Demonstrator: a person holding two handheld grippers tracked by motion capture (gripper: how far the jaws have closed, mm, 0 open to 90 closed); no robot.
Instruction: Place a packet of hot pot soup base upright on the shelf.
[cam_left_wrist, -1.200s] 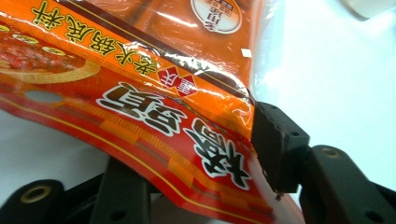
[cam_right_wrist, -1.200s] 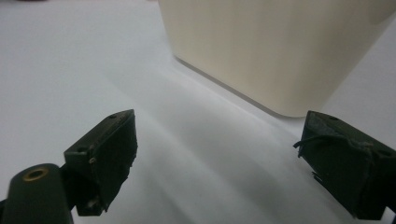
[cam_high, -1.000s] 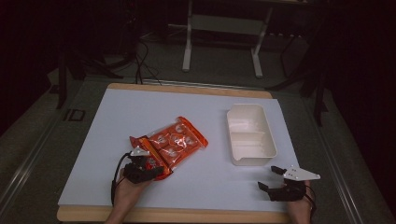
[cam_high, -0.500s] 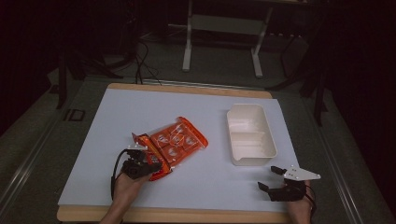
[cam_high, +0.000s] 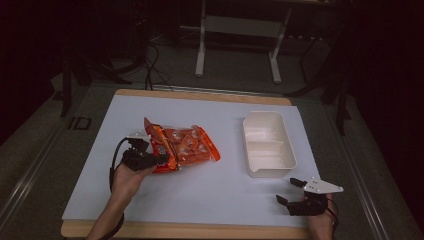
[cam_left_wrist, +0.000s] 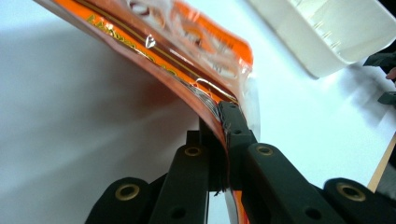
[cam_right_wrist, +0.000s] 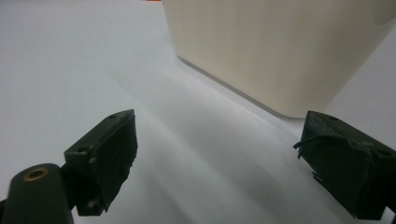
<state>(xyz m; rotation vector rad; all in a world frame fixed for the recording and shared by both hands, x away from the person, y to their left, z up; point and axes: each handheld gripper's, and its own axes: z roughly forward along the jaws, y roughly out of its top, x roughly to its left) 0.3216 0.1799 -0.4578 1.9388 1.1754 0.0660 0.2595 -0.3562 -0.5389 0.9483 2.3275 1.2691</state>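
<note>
Surface (cam_high: 200, 200): white sheet on a wood board, dark room around it. White tray (cam_high: 267, 145) sits right of centre, two compartments, looks empty. Orange snack bag (cam_high: 187, 145) lies left of centre, near end tipped up off the sheet, far end seems down on it.

Left claw (cam_high: 159, 161) is clamped on the bag's near edge; in the left claw view (cam_left_wrist: 223, 140) the jaws pinch the sealed seam w/ the film bending away above them. Right claw (cam_high: 291, 192) rests near the front edge, just in front of the tray, jaws apart, nothing between them; its own view (cam_right_wrist: 215, 158) looks at the tray wall.

Step, as I read it: pick-up of the bag, prob. to carry it to the tray. Next move needs the grip kept tight on that thin seam, lift clear of the sheet, then swing right over the tray rim w/o the bag folding or slipping out.
</note>
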